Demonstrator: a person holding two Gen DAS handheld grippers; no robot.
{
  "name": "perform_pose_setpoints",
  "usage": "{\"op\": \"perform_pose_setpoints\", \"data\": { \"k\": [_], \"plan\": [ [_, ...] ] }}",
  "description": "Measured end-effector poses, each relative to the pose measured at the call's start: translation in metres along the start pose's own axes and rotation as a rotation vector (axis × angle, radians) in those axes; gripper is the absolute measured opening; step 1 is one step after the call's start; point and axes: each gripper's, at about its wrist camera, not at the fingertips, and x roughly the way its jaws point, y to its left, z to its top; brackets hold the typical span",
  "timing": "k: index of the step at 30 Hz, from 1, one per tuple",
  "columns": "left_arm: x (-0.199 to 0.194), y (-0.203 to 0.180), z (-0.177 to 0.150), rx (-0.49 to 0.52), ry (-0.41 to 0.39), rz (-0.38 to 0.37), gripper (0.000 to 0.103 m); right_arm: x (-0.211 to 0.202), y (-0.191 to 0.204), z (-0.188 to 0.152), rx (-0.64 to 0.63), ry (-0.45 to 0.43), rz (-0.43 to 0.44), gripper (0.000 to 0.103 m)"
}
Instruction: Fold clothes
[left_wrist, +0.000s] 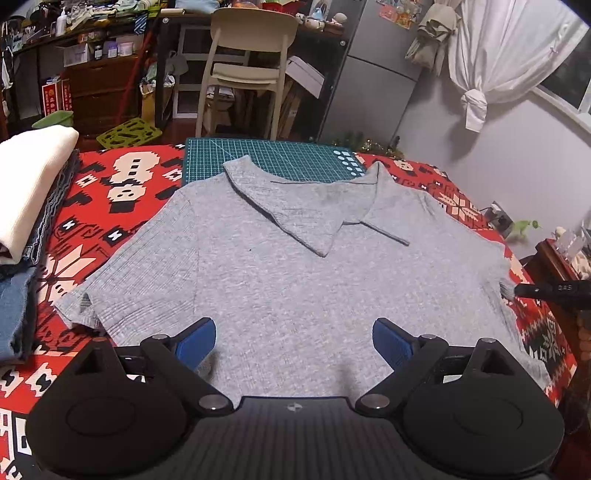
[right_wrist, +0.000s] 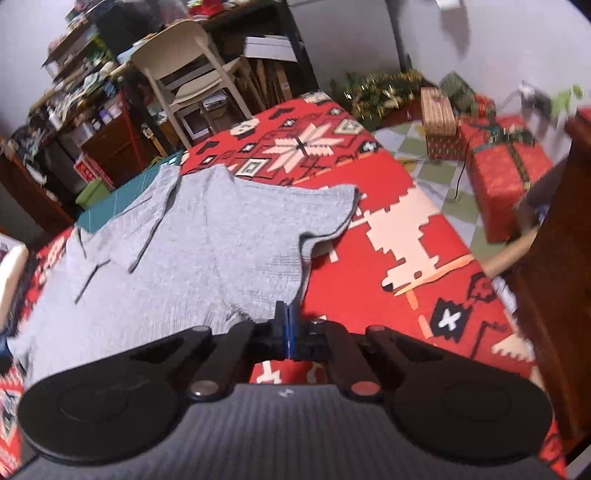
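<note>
Where the red patterned cloth (left_wrist: 122, 206) covers the desk, spread flat on it front up: grey ribbed polo shirt (left_wrist: 280, 266), collar (left_wrist: 291, 210) toward the far edge and lying partly over a green cutting mat (left_wrist: 273, 155). Above the shirt's near hem, left tongs (left_wrist: 294, 341), blue pads wide apart, nothing between them, hanging over the fabric. At the shirt's right side just below the sleeve (right_wrist: 325, 210), right tongs (right_wrist: 287, 321), pads pressed together, seemingly pinching the fabric edge there; actual grip on cloth hard to confirm through the blur. On the left of the desk, well apart from the shirt's body: stack of folded clothes (left_wrist: 29, 199), white piece on top, denim beneath. Beyond the desk, a cream chair (left_wrist: 247, 70).
</note>
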Motion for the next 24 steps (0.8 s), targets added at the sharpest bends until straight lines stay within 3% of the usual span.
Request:
{"op": "perform_pose_setpoints", "data": {
  "k": [5, 9, 15, 21, 24],
  "plan": [
    [0.004, 0.005, -0.002, -0.018, 0.01, 0.005, 0.092, 0.004, 0.002, -0.009, 0.005, 0.044, -0.023, 0.0],
    [0.002, 0.006, -0.004, -0.019, 0.005, 0.0, 0.092, -0.001, -0.005, -0.008, 0.04, 0.015, -0.009, 0.002],
    [-0.002, 0.012, -0.004, -0.035, 0.001, 0.001, 0.092, -0.003, -0.022, 0.016, 0.075, -0.081, -0.001, 0.018],
    [-0.008, 0.016, 0.0, -0.043, -0.015, 0.01, 0.092, 0.023, -0.062, 0.052, 0.28, -0.105, 0.013, 0.031],
    [-0.007, 0.017, 0.002, -0.044, -0.015, 0.017, 0.092, 0.038, -0.055, 0.07, 0.122, -0.099, -0.086, 0.031]
  ]
}}
